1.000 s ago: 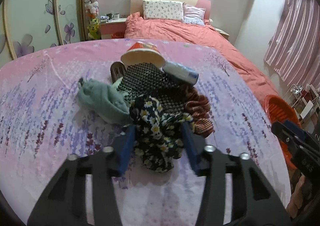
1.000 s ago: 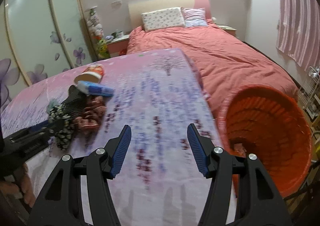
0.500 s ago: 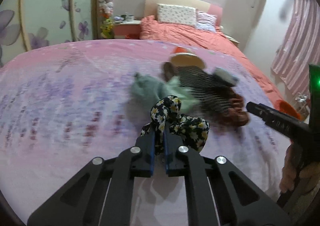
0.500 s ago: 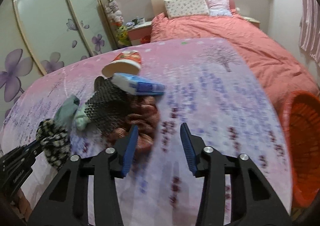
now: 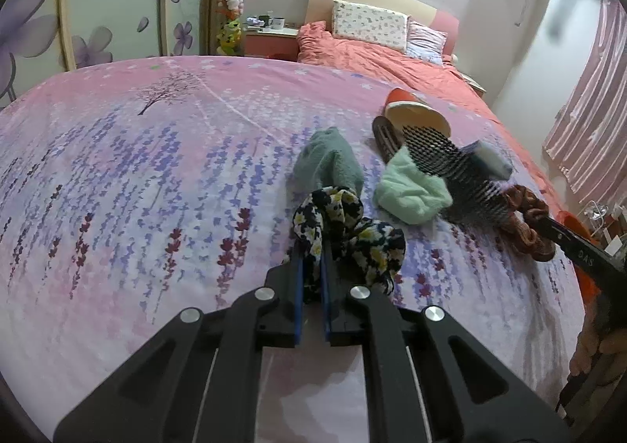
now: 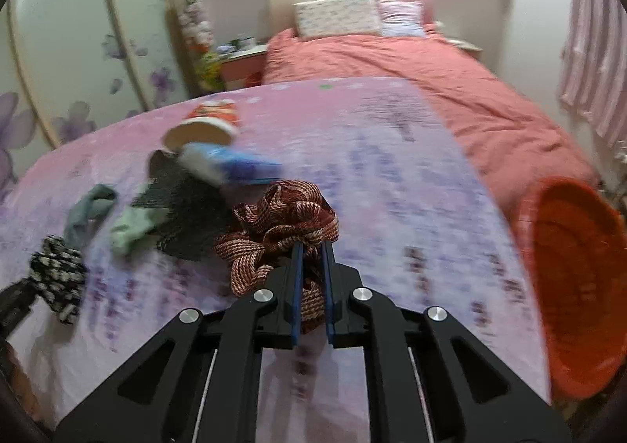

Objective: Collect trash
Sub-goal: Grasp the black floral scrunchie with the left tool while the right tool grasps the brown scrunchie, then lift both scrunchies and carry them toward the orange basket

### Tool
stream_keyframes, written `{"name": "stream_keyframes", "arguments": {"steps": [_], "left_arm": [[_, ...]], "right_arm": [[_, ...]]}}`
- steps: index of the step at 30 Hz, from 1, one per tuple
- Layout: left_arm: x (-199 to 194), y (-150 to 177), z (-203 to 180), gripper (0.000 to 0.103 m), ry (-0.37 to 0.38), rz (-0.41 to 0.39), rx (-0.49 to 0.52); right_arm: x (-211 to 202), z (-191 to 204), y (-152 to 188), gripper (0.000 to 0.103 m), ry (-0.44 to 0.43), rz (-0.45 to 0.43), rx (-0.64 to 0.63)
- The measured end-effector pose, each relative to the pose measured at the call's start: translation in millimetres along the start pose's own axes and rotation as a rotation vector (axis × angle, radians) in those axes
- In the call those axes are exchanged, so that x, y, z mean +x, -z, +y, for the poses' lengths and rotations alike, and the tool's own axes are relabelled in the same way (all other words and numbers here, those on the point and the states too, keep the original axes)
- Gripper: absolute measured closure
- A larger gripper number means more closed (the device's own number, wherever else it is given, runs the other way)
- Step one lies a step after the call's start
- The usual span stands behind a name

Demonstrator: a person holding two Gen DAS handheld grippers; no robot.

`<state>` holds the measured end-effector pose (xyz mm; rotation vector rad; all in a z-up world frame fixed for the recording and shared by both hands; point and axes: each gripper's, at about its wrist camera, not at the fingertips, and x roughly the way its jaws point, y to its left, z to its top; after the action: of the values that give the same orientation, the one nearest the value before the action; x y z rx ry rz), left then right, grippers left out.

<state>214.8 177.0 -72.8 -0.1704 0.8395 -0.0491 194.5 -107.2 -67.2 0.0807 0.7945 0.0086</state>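
The only lettering that shows is small raised print on the black arm of the right claw [image 5: 588,253], seen at the edge of the left wrist view. It looks like "BAS" but cannot be read with certainty. The print on the red paper cup [image 6: 211,115] and the blue-and-white packet [image 6: 231,164] is too blurred to make out.

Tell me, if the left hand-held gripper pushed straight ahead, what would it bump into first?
Beyond the floral scrunchie that the left hand-held gripper already pinches, probably the grey-green cloth just past it, though depth is hard to judge.

Coral-quilted bed [image 5: 376,59] with pillows [image 5: 368,25], flower-painted wardrobe doors [image 5: 98,0], pink striped curtain [image 5: 588,125], pale walls
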Motion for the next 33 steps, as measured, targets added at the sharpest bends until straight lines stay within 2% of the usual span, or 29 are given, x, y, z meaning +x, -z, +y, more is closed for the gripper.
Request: {"name": "stream_keyframes", "arguments": {"steps": [2,4,5,6,7,8,9,12,19,25,27,28,33], "left_arm": [[1,2,-2,0.092,0.01,-0.002,0.001],[1,2,-4,0.088,0.015,-0.004,-0.001],[1,3,-5,0.082,0.019,-0.004,-0.002],[1,4,-6,0.08,0.023,-0.005,-0.003],[1,5,-6,0.076,0.026,-0.005,-0.004],[1,6,-8,0.072,0.029,-0.005,-0.005],[1,7,-10,0.071,0.035,-0.005,-0.004],[0,10,-15,0.066,0.047,-0.008,0.001],[1,15,-36,0.065,0.074,-0.005,0.042],[7,14,-49,0.065,0.072,0.004,0.05],[8,14,-54,0.072,0.065,0.002,0.061],[8,14,-55,0.086,0.067,0.002,0.065],[-3,14,-57,0.092,0.083,-0.022,0.072]], "right_arm": [[-5,-12,3,0.093,0.017,-0.006,0.01],[-6,-20,4,0.089,-0.03,0.004,0.027],[-6,-22,5,0.08,-0.049,0.005,0.036],[-6,-23,6,0.065,-0.056,0.002,0.039],[-6,-23,6,0.057,-0.061,-0.002,0.039],[-5,-22,5,0.043,-0.064,-0.006,0.037],[-2,-19,5,0.038,-0.072,-0.004,0.028],[13,-12,2,0.032,-0.091,0.042,0.01],[34,-7,4,0.033,-0.026,0.096,-0.021],[33,-9,3,0.058,-0.032,0.084,-0.01],[31,-11,4,0.071,-0.047,0.081,-0.005],[27,-14,6,0.073,-0.053,0.08,-0.003],[11,-22,10,0.076,-0.06,0.056,0.012]]}}
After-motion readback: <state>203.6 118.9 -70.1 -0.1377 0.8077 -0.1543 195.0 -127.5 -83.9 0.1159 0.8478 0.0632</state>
